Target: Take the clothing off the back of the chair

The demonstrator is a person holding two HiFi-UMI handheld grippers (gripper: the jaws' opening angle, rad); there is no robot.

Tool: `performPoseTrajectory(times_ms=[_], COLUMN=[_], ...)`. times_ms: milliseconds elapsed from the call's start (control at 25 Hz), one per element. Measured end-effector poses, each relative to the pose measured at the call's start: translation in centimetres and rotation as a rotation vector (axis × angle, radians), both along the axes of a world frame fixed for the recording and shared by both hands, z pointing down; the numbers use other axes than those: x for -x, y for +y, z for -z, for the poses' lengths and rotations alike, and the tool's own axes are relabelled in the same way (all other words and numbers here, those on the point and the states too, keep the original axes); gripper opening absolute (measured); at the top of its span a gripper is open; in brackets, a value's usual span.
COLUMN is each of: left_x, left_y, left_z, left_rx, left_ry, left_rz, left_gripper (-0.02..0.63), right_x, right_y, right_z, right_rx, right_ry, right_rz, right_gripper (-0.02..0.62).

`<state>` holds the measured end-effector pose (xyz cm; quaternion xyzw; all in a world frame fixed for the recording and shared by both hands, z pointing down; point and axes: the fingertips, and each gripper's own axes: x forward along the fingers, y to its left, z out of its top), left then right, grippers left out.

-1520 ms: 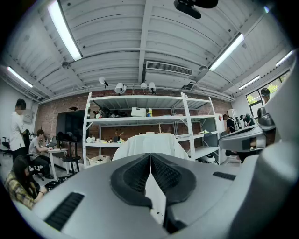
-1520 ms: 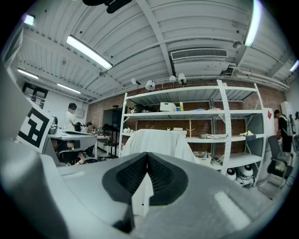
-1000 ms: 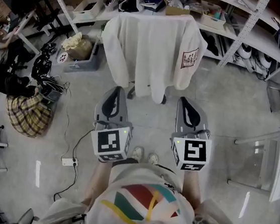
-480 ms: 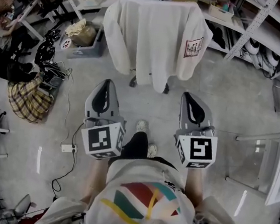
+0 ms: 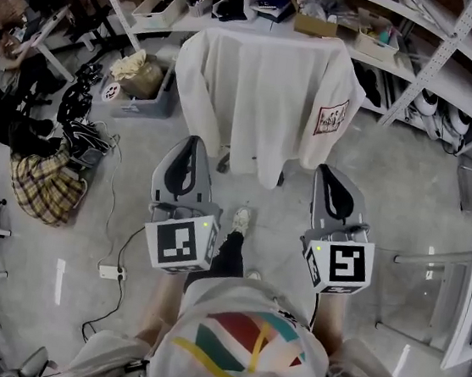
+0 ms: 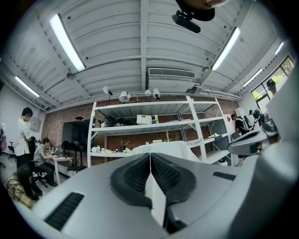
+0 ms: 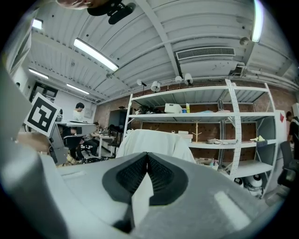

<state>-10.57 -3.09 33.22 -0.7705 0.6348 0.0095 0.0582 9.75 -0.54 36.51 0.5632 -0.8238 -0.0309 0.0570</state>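
Observation:
A white garment with a small printed patch on one sleeve hangs over the back of a chair in front of the shelving; the chair itself is almost wholly covered, only its feet show. The same garment appears ahead in the right gripper view and as a pale garment just above the jaws in the left gripper view. My left gripper and right gripper are held side by side, level, a short way before the garment. Both have their jaws pressed together with nothing between them.
Metal shelving with boxes and clutter stands behind the chair. A grey bin with a sack, bags and a plaid cloth lie at the left. A power strip and cable lie on the floor. Another chair stands right. People sit at desks.
Both grippers and the person have moved toward the chair; the garment now sits closer and larger ahead. One foot has stepped forward between the grippers. The jaws stayed shut.

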Motion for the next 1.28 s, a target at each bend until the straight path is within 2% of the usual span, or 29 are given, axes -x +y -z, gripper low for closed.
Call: performPoseTrajectory(times_ms=[360, 560, 760, 1000, 1280], left_x=[2.3, 4.3, 5.7, 6.5, 5.2], left_y=[-11.5, -17.8, -22.7, -25.9, -26.7], left_z=[2.0, 3.4, 4.7, 5.7, 4.7], left_rx=[-0.027, -0.042, -0.057, -0.074, -0.025], left_ry=[0.040, 0.041, 0.022, 0.010, 0.010], left_rz=[-0.015, -0.013, -0.015, -0.005, 0.012], left_gripper=[0.014, 0.014, 0.014, 0.014, 0.014], right_x=[1.1, 2.3, 1.6, 0.7, -0.2], right_y=[-11.1, -17.0, -21.4, -23.8, -25.3], right_z=[4.0, 6.6, 8.3, 8.7, 8.3], right_rx=[-0.069, -0.120, -0.150, -0.163, -0.133], right_ry=[0.011, 0.000, -0.019, -0.050, -0.033], right_rz=[-0.040, -0.029, -0.081, -0.111, -0.083], right_gripper=[0.005, 0.005, 0.005, 0.005, 0.005])
